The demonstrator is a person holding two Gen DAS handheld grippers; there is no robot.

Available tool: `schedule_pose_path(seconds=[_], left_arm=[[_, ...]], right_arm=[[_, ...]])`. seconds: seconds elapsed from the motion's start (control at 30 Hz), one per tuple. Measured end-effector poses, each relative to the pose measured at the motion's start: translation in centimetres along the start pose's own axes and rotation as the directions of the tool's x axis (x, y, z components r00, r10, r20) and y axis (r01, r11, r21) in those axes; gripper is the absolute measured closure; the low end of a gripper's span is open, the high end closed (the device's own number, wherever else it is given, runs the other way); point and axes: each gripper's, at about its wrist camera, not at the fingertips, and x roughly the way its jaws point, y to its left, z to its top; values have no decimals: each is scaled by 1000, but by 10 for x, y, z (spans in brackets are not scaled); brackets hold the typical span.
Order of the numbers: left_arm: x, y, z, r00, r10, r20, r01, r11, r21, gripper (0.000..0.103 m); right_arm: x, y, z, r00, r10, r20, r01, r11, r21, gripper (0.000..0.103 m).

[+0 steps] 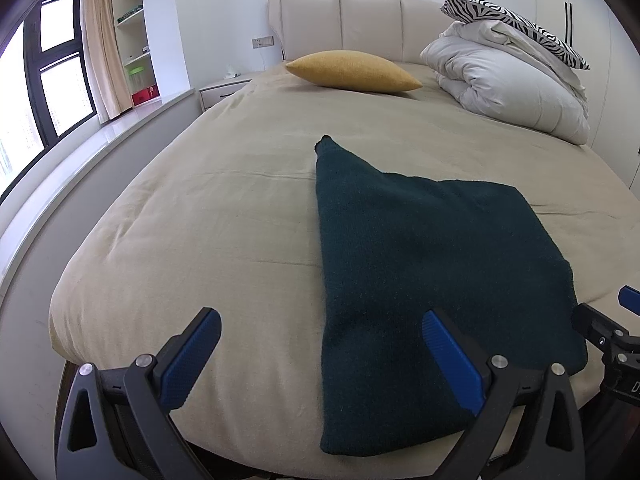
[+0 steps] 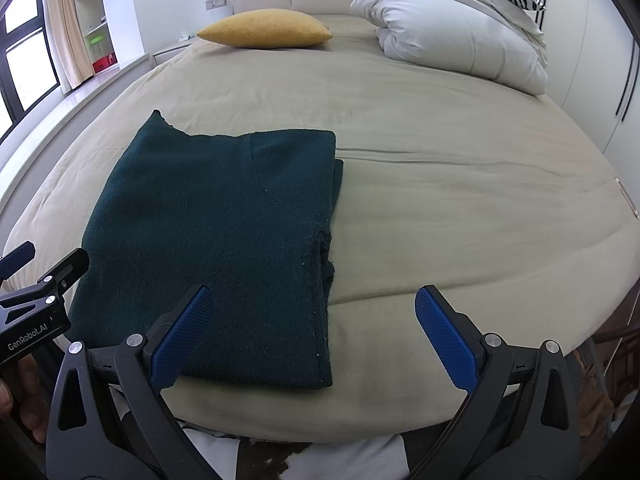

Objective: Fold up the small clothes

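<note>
A dark green knitted garment (image 1: 420, 280) lies folded into a rough rectangle on the beige bedcover (image 1: 200, 220), filling the lower centre and right of the left wrist view and the lower left of the right wrist view (image 2: 216, 232). One narrow corner of it sticks out toward the upper part of the frame. Its stacked edges show along its right side in the right wrist view.

The left gripper (image 1: 320, 344) hangs at the bottom of its frame with its blue pads spread wide, holding nothing; its right pad sits in front of the garment. The right gripper (image 2: 312, 320) is likewise spread wide and empty at the bottom of its frame.

A yellow cushion (image 1: 354, 71) and a bundled white duvet (image 1: 508, 84) rest near the headboard at the top of the frame.
</note>
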Motion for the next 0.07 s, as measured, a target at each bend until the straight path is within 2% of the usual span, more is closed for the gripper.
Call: schedule_pose_path(seconds=[0.07], left_arm=[[-1, 1, 1, 1000, 3, 5, -3, 1000, 3, 0]], right_arm=[[0, 0, -1, 1000, 0, -1, 0, 1000, -1, 0]])
